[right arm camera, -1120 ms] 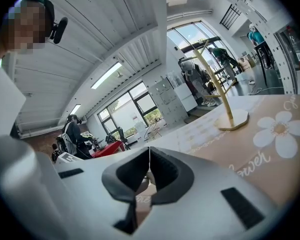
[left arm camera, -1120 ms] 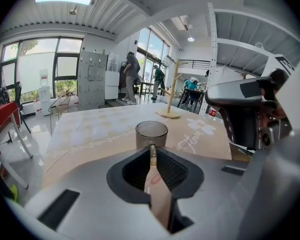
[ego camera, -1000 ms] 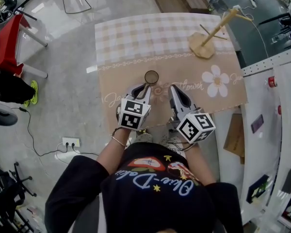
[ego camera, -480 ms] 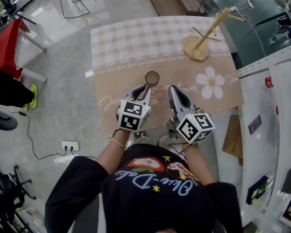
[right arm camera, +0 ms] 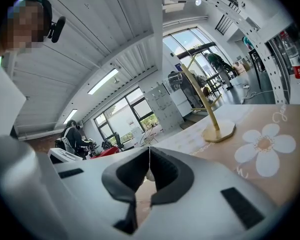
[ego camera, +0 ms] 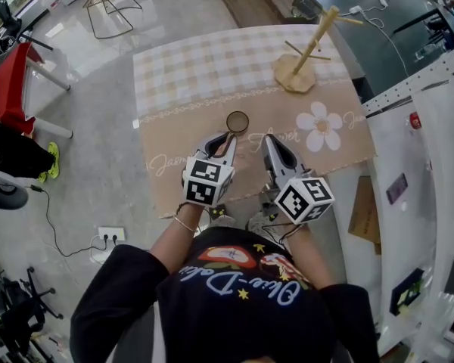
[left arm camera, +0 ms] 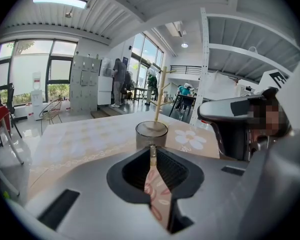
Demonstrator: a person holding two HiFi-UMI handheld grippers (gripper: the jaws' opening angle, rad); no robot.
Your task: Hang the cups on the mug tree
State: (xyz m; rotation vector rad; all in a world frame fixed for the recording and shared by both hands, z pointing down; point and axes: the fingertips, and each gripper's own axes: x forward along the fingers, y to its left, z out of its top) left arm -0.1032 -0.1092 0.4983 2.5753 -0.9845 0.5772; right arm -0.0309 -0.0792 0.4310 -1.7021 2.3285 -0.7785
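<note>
Floor [ego camera: 98, 89], grey and glossy, spreads round your tabletop [ego camera: 189, 66]. Its cloth is checked on the far half and tan with white daisies on the half near you. Tall windows [left arm camera: 30, 71] line the room's far wall. The mug tree [ego camera: 303, 51] stands at the far right corner, well apart from the cup [ego camera: 237, 121]. The cup sits upright mid-cloth, just beyond your left tool [ego camera: 228, 135], whose jaws are pressed together on nothing. Your right tool [ego camera: 269, 138] lies beside it, tips likewise meeting.
</note>
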